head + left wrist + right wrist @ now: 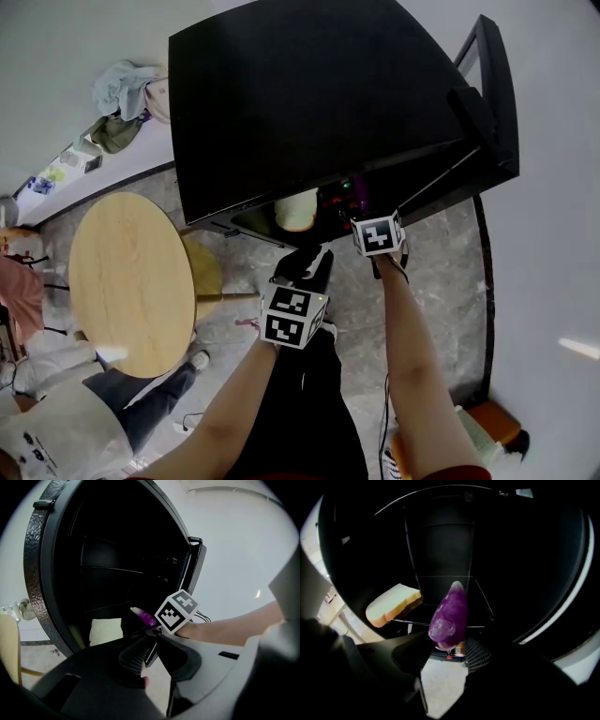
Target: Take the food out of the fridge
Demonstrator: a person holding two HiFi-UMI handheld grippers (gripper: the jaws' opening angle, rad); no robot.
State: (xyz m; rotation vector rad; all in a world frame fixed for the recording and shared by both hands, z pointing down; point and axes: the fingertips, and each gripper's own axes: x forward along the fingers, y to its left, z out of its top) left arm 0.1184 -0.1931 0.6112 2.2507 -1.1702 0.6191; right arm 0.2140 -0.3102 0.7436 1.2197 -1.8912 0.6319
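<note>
Now: right gripper (pixel 447 651) fingers (pixel 478 656) clamped on the eggplant's (pixel 450 616) near end, its tip pointing into the open fridge (pixel 309 94). Bread (pixel 391 604) lies inside, to its left. Left gripper (pixel 152 656) fingers apart, holding nothing, just outside. Round worktop (pixel 131 281) beside the fridge.

Seen from the head view, the fridge (pixel 309 103) hides most of the bread (pixel 296 211).

A plain lounge-like room: a black fridge (pixel 319 103), a round wooden table (pixel 131 281), stone floor (pixel 441 281) and white walls (pixel 56 56).
</note>
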